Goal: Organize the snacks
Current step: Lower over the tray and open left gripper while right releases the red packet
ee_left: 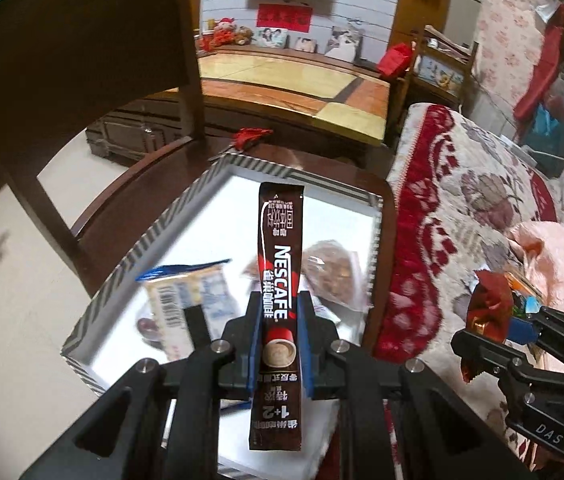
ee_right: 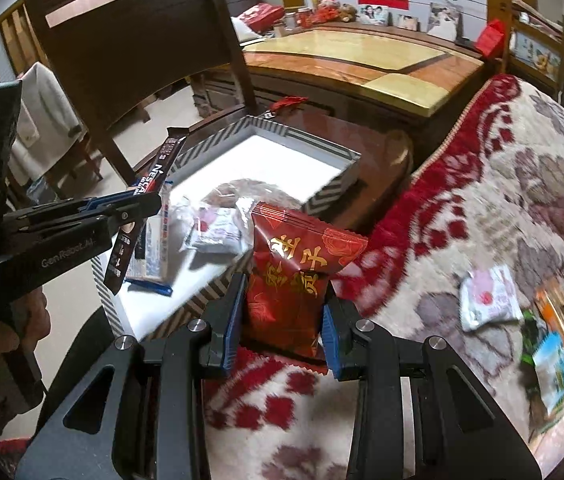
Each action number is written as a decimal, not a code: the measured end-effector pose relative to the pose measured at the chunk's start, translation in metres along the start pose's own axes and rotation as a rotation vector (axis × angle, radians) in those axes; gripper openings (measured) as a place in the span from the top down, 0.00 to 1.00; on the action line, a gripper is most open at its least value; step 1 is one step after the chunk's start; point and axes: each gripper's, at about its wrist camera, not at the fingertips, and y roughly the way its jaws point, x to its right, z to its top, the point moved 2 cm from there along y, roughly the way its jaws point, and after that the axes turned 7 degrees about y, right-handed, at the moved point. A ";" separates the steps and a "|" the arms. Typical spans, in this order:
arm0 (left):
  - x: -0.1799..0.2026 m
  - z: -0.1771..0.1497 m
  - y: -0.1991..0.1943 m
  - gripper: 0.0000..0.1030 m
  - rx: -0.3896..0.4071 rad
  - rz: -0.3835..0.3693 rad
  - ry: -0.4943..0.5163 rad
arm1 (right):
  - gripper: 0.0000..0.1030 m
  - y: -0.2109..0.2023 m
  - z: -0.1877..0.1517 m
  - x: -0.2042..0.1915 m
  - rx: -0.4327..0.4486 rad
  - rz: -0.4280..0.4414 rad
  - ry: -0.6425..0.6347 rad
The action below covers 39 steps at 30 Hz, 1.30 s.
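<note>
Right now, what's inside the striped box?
Inside the striped box: a blue-edged white packet, a clear bag of brown snacks and a small white wrapper. The Nescafe stick in the left gripper covers part of the floor.

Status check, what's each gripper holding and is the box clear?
Left gripper shut on coffee stick. Right gripper shut on red packet. Box holds snacks, middle free.
</note>
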 end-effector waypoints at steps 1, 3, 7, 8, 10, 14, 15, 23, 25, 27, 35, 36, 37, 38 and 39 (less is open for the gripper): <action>-0.004 0.000 0.001 0.83 -0.002 0.004 -0.006 | 0.68 0.003 0.003 -0.003 -0.003 0.004 -0.007; -0.011 0.000 0.005 0.83 -0.009 0.010 -0.020 | 0.68 0.010 0.007 -0.010 -0.010 0.011 -0.022; -0.022 -0.001 0.013 0.83 -0.023 0.022 -0.037 | 0.68 0.022 0.016 -0.023 -0.023 0.026 -0.046; -0.024 -0.001 0.015 0.83 -0.027 0.025 -0.040 | 0.68 0.025 0.018 -0.026 -0.027 0.029 -0.052; -0.027 -0.002 0.019 0.83 -0.034 0.026 -0.051 | 0.68 0.031 0.022 -0.032 -0.036 0.038 -0.062; -0.033 -0.002 0.026 0.82 -0.043 0.026 -0.066 | 0.68 0.044 0.026 -0.042 -0.058 0.047 -0.083; -0.034 -0.002 0.027 0.82 -0.046 0.027 -0.068 | 0.68 0.046 0.027 -0.044 -0.062 0.049 -0.087; -0.039 0.001 0.036 0.83 -0.047 0.027 -0.070 | 0.68 0.068 0.035 -0.059 -0.091 0.062 -0.110; -0.039 0.002 0.039 0.82 -0.049 0.024 -0.071 | 0.68 0.073 0.037 -0.061 -0.098 0.063 -0.115; -0.040 0.004 0.041 0.83 -0.047 0.020 -0.070 | 0.68 0.076 0.038 -0.063 -0.105 0.065 -0.116; -0.042 0.007 0.048 0.83 -0.047 0.006 -0.071 | 0.68 0.098 0.040 -0.071 -0.149 0.070 -0.126; -0.043 0.008 0.048 0.82 -0.046 0.005 -0.071 | 0.68 0.101 0.040 -0.071 -0.156 0.071 -0.125; -0.043 0.008 0.049 0.82 -0.045 0.004 -0.070 | 0.68 0.104 0.040 -0.070 -0.161 0.071 -0.124; -0.043 0.008 0.049 0.82 -0.045 0.004 -0.071 | 0.68 0.107 0.041 -0.070 -0.166 0.072 -0.123; -0.043 0.009 0.050 0.82 -0.044 0.003 -0.071 | 0.68 0.110 0.041 -0.070 -0.171 0.072 -0.121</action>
